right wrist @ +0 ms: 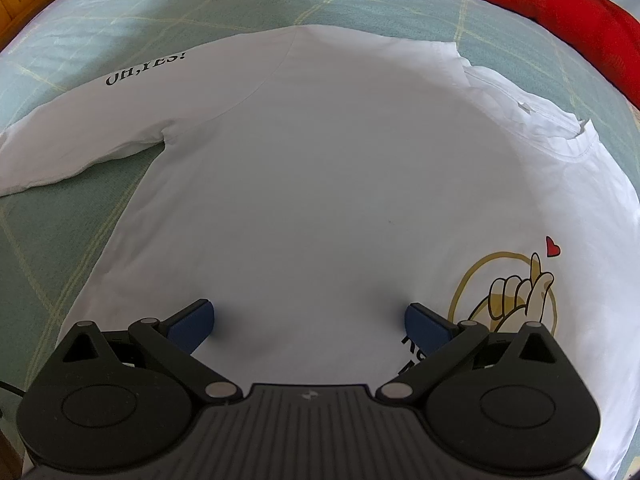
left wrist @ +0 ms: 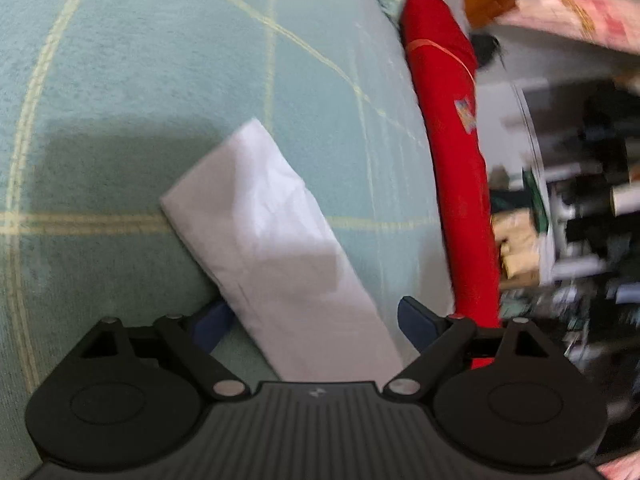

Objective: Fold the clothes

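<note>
White cotton, a long-sleeved shirt (right wrist: pixel 320 184), lies spread flat on a bed covered by a pale green blanket (right wrist: pixel 120 28) with a thin yellow check. We take the shirt as our landmark. It lies with its printed side up: a hand-and-heart emblem (right wrist: pixel 516 292) shows on the body near the right hand-held gripper (right wrist: pixel 310 322), and the lettering "OH, YES!" (right wrist: pixel 146 69) runs along the sleeve that stretches away from the body. We judge that the garment is laid out smooth so that its sleeves and sides can be turned inward; no fold is made yet on what we see.

The right hand-held gripper hangs over the shirt's body, pointing steeply down, its blue pads spread wide with nothing pinched between them. Whether the pads touch the cloth we cannot tell.

The left hand-held gripper (left wrist: pixel 316 322) is at a sleeve of the shirt (left wrist: pixel 272 232), which runs out across the blanket. Its jaws stand wide, one pad on each side of the sleeve, and neither presses on it. We judge this as a placement for taking hold of the sleeve so it can be carried back over the body. This view is blurred, so fine contact is not confirmed.

Beyond the shirt, along the far edge of the bed, lies a red bundle of cloth (left wrist: pixel 448 140). Past it stands cluttered shelving (left wrist: pixel 568 184), too blurred to inspect.

Containers: none identifiable in either view.
</note>
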`<action>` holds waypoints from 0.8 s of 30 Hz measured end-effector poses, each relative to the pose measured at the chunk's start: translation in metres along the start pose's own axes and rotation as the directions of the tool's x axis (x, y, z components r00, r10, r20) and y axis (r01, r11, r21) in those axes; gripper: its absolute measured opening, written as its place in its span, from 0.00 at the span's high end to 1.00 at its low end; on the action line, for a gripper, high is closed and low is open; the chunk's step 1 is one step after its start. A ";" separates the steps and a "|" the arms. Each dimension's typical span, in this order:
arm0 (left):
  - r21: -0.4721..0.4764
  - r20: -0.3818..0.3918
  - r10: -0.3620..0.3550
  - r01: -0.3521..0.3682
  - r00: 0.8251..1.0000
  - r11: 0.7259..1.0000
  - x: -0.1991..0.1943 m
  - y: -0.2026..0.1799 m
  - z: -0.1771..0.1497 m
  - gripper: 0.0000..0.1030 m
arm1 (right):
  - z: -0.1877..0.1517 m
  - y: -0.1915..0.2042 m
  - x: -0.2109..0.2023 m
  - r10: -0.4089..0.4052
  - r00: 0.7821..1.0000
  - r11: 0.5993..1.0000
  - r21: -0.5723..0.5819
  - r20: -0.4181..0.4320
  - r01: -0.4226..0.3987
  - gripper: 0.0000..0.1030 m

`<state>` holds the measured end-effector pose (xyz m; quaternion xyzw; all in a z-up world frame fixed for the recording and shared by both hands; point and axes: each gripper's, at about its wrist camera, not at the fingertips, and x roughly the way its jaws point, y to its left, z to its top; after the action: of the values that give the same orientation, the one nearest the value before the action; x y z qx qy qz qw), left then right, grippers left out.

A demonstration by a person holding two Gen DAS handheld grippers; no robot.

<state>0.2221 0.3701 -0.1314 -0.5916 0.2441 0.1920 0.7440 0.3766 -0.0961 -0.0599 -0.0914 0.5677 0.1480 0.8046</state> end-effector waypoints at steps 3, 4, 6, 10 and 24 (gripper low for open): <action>0.114 0.022 0.012 -0.014 1.000 0.993 0.006 -0.011 -0.001 0.10 | 0.000 0.000 0.000 -0.001 1.000 1.000 0.004 0.000 0.001 0.00; 0.140 0.034 0.008 -0.012 0.999 0.990 0.008 -0.015 -0.001 0.10 | 0.000 0.000 0.000 -0.001 1.000 1.000 0.003 0.001 0.001 0.00; 0.193 0.062 -0.004 -0.008 0.998 0.981 0.012 -0.021 -0.001 0.10 | -0.001 -0.001 0.000 -0.002 1.000 1.000 0.002 0.001 0.002 0.00; 0.223 0.099 -0.027 0.004 0.995 0.975 0.003 -0.022 -0.017 0.10 | -0.001 0.000 -0.001 -0.005 1.000 1.000 0.001 0.000 0.005 0.00; 0.345 0.159 -0.056 -0.003 0.986 0.939 0.015 -0.042 -0.016 0.08 | 0.006 0.005 0.000 -0.011 1.000 1.000 0.005 -0.017 0.011 0.00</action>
<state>0.2562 0.3449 -0.1098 -0.4378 0.2027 0.1851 0.8561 0.3805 -0.0894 -0.0577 -0.0935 0.5745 0.1414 0.8008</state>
